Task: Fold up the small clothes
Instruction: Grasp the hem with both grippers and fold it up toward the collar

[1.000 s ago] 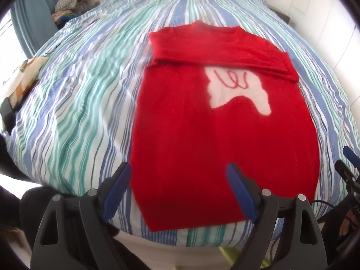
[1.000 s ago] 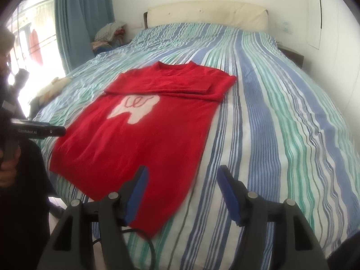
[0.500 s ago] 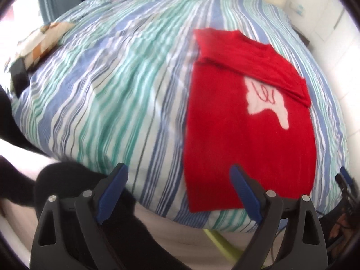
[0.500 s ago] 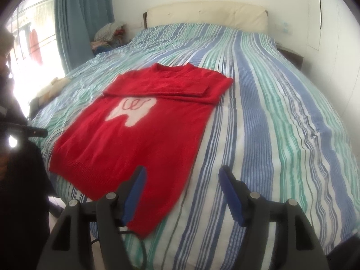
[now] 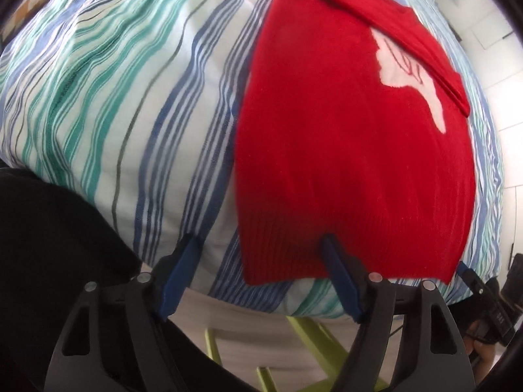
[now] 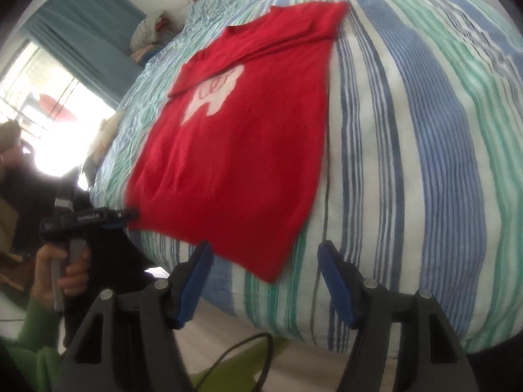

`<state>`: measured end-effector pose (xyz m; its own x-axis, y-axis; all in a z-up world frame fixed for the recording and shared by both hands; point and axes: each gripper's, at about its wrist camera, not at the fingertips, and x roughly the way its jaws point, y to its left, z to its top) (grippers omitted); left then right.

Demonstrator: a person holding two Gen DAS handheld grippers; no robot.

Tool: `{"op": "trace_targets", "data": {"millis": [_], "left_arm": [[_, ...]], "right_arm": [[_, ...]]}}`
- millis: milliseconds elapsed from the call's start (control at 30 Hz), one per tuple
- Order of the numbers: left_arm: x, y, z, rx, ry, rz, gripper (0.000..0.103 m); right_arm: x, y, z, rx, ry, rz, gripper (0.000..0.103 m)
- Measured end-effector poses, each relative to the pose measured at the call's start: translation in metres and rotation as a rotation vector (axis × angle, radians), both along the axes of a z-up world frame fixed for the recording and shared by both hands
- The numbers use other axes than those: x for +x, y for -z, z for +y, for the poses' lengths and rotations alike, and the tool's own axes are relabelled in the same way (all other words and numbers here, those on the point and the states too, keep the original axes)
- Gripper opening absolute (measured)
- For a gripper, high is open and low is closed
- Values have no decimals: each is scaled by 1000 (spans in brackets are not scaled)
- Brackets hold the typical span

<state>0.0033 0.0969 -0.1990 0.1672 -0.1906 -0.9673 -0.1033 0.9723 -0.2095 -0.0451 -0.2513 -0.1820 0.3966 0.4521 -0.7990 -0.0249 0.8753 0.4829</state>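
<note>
Red sweater [image 6: 242, 150] lengthwise, hem toward bed's near edge

Two downward wrist views (shared sweater [image 5: 353, 150])

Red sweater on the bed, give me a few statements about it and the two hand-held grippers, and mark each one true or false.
1. The red sweater lies flat on the striped bedspread. True.
2. Its sleeves stretch out to both sides. False: they are folded across the chest, above the white motif.
3. The left hand-held gripper is clamped on the hem. False: its jaws have just been closing but stand apart, straddling the hem's corner.
4. The right hand-held gripper is open near the other hem corner. True.
5. The sweater hangs from a hanger. False: it rests on the bed.
</note>
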Motion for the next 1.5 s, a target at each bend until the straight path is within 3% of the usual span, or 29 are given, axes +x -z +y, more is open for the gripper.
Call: {"op": "trace_targets", "data": {"millis": [33,67,100,133,167,333,500,633,800,933,1033,1067,1133,1167,1200,1267,1367,1433,1500], "left_arm": [[0,0,-1,-8,4,5,59],[0,0,-2,-23,11,15,36],[1,1,-3,-33,21,28,11],[0,0,-4,-30,28,34,8],[-1,-2,-4,-25,34,31,7],[-9,-32,-1,-27,38,-24,6],[8,-79,12,-158,-3,-140,6],[75,-101,22,-265,-34,-251,6],[202,-101,4,-204,-12,-330,6],[291,-91,-19,-117,17,-321,6],[342,-73,-32,-86,6,-295,7],[355,-65,-33,-83,-9,-278,13],[372,-50,-28,-56,-59,-237,31],[377,-47,-23,-53,-86,-234,48],[379,-47,-16,-55,-116,-244,59],[377,-54,-1,-72,-165,-277,62],[358,-67,11,-73,-157,-335,63],[337,-75,6,-67,-97,-369,65],[313,-74,-6,-81,-13,-382,75]], "right_arm": [[2,8,0,21,26,22,64],[5,15,0,47,45,42,59],[8,23,1,76,50,64,43],[11,29,4,102,39,87,31],[12,33,6,109,23,103,5],[8,7,0,97,23,42,4],[12,-36,-8,123,72,-67,4],[46,-59,-19,133,129,-168,4],[150,-77,-32,48,159,-293,4],[252,-79,-42,-7,182,-292,4],[316,-70,-46,-38,203,-265,4],[333,-67,-48,-41,214,-259,4],[362,-58,-52,-24,230,-246,5],[373,-51,-54,-9,238,-230,7],[380,-45,-56,-1,252,-215,16],[388,-41,-60,-12,285,-210,36],[378,-51,-63,-27,251,-257,37],[364,-61,-54,-58,171,-292,37],[347,-69,-38,-64,52,-307,37]]}}
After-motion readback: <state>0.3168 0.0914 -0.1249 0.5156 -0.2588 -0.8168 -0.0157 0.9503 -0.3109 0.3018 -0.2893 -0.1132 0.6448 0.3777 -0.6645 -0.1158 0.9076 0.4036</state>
